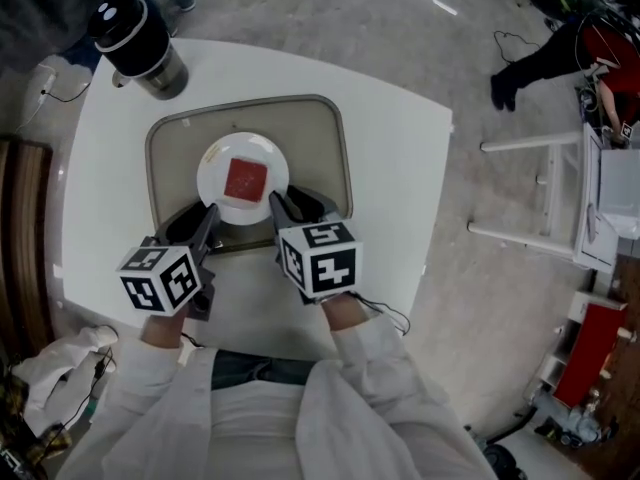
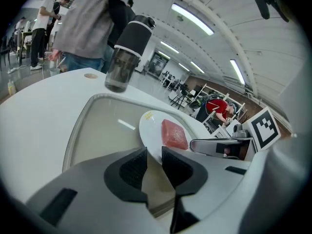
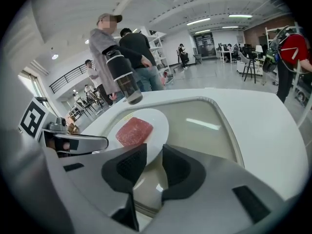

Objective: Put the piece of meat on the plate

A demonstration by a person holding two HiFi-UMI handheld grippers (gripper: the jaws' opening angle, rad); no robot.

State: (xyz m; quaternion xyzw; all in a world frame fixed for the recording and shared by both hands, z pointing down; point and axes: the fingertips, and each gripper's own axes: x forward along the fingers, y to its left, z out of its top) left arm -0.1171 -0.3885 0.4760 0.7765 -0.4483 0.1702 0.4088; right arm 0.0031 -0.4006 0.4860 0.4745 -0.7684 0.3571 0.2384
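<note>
– Two claws are seen nearest; how are they held?

– Both are held open and empty. The left claw [image 1: 205, 218] is set at the near left edge of the round white plate [image 1: 215, 183], the right claw [image 1: 278, 204] at its near right edge. Only the plate's rim is seen beyond each gap. Nothing is pinched, and whether the tips touch the rim cannot be told.

– Where is the task's thing found?

– The square slab of red meat [image 1: 245, 179] is laid flat in the middle of that plate. The plate is carried by the beige rounded plastic tray [image 1: 325, 148] on the white tabletop [image 1: 400, 188]. Farther off, a dark cylindrical flask with a black cap [image 1: 140, 43] is stood just past the tray.

– Which step is judged to be in hand?

– The placing is judged done. Next, the claws would only need to be drawn clear without the plate being nudged.
</note>
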